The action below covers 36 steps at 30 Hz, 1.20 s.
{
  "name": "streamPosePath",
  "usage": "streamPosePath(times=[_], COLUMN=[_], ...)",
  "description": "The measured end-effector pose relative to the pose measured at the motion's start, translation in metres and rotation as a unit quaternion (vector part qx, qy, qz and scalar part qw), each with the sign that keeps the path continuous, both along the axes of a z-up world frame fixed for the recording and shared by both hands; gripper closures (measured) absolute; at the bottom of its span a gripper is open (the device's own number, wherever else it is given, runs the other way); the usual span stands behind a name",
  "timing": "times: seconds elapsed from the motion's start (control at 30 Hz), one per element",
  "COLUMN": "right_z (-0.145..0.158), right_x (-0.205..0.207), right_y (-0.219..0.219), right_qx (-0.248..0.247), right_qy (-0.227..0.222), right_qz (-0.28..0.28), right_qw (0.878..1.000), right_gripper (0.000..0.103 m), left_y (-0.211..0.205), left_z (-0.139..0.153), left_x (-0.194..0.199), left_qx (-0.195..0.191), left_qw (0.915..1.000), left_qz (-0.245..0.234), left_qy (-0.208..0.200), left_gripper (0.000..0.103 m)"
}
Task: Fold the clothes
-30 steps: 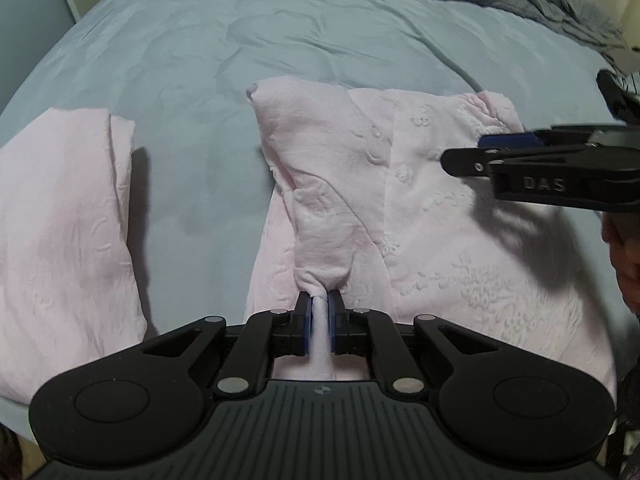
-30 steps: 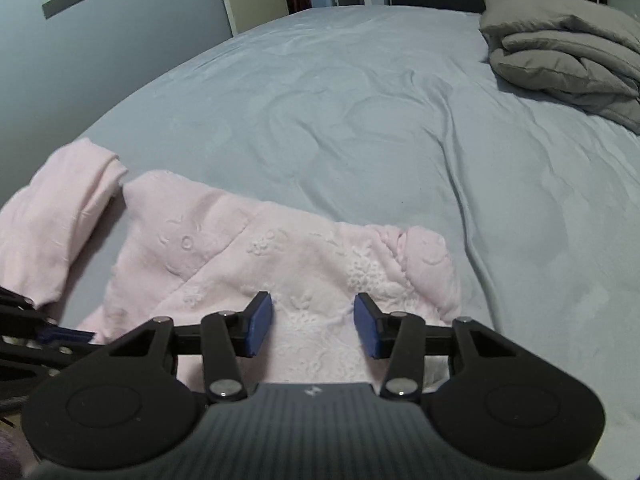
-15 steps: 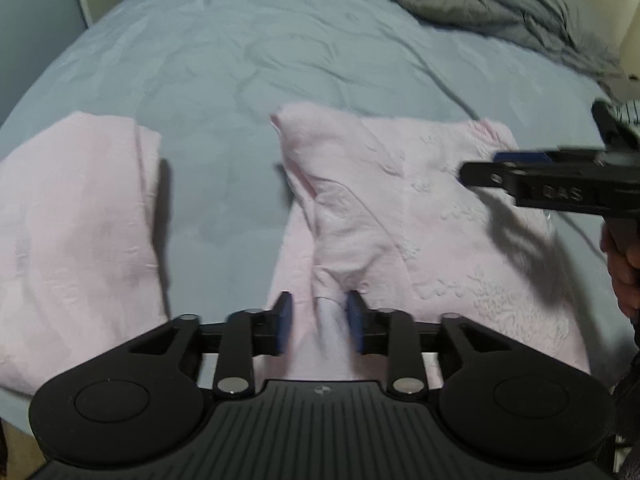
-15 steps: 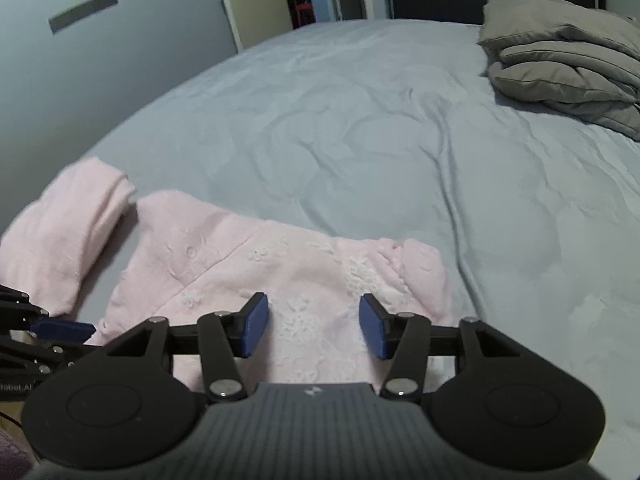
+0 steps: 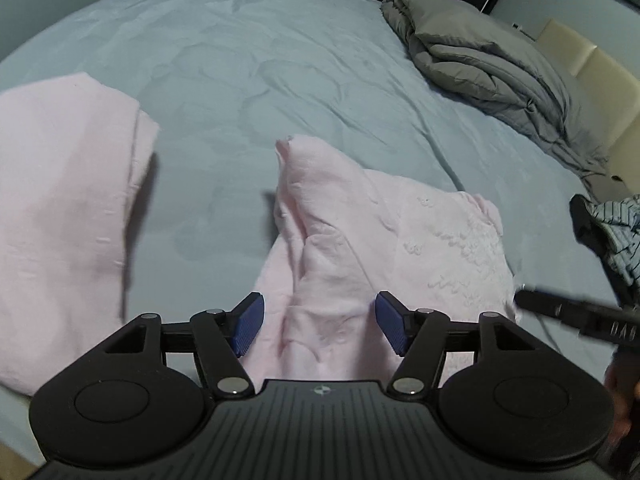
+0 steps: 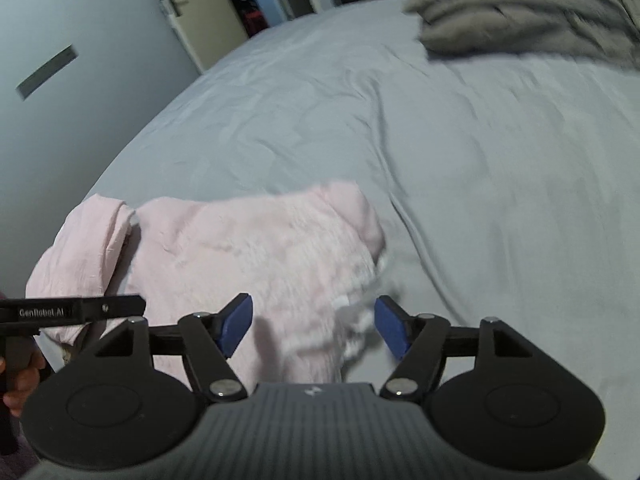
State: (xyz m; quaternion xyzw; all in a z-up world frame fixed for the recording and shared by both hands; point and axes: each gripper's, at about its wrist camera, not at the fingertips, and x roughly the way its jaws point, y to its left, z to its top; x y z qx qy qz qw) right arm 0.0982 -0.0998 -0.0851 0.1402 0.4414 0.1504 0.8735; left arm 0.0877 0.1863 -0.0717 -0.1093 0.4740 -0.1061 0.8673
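A pink embroidered garment (image 5: pixel 384 248) lies folded on the grey-blue bed, with one corner standing up at its far left. My left gripper (image 5: pixel 318 326) hovers over its near edge, jaws opening, the blue pads clear of the cloth. In the right wrist view the same garment (image 6: pixel 260 256) lies under my right gripper (image 6: pixel 314 324), whose jaws are also opening with nothing pinched. The right gripper's black finger (image 5: pixel 576 314) shows at the right edge of the left view, and the left one's finger (image 6: pixel 72 310) at the left edge of the right view.
A second pink folded garment (image 5: pixel 60 208) lies to the left on the bed (image 5: pixel 240 60). A folded grey duvet (image 5: pixel 488 68) sits at the far right. A dark striped cloth (image 5: pixel 612 228) is at the right edge. A door (image 6: pixel 188 8) stands beyond the bed.
My left gripper has let go of the pink cloth fold and opened wide. My right gripper has opened further and drawn back to the right, off the garment's top.
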Motion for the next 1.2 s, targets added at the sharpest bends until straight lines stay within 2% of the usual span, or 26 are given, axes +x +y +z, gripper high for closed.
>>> streamPosePath(times=[0.17, 0.3, 0.6, 0.67, 0.77, 0.83, 1.0, 1.2], right_z=[-0.02, -0.027, -0.038, -0.039, -0.04, -0.041, -0.043, -0.044], right_x=[-0.005, -0.003, 0.003, 0.003, 0.004, 0.004, 0.005, 0.01], right_y=[-0.004, 0.0, 0.008, 0.007, 0.008, 0.01, 0.022, 0.023], right_qx=[0.037, 0.039, 0.048, 0.054, 0.059, 0.064, 0.071, 0.075], right_qy=[0.037, 0.044, 0.047, 0.049, 0.051, 0.052, 0.058, 0.07], right_qz=[-0.018, -0.008, -0.002, -0.003, -0.002, 0.004, 0.025, 0.019], right_qw=[0.998, 0.998, 0.998, 0.997, 0.997, 0.997, 0.995, 0.995], right_gripper=[0.032, 0.032, 0.031, 0.031, 0.031, 0.032, 0.034, 0.054], left_y=[0.007, 0.015, 0.016, 0.012, 0.006, 0.005, 0.001, -0.001], left_z=[-0.014, -0.025, -0.034, -0.035, -0.036, -0.036, -0.039, -0.04], left_x=[0.004, 0.006, 0.012, 0.012, 0.01, 0.01, 0.012, 0.016], left_qx=[-0.007, -0.008, -0.012, -0.008, -0.004, -0.011, -0.023, -0.035], left_qw=[0.9996, 0.999, 0.9988, 0.9991, 0.9994, 0.9992, 0.9985, 0.9978], left_qz=[0.022, 0.03, 0.022, 0.012, -0.007, -0.016, -0.024, -0.031], left_qy=[0.018, 0.031, 0.043, 0.039, 0.034, 0.036, 0.044, 0.048], left_gripper=[0.035, 0.027, 0.026, 0.028, 0.041, 0.054, 0.067, 0.076])
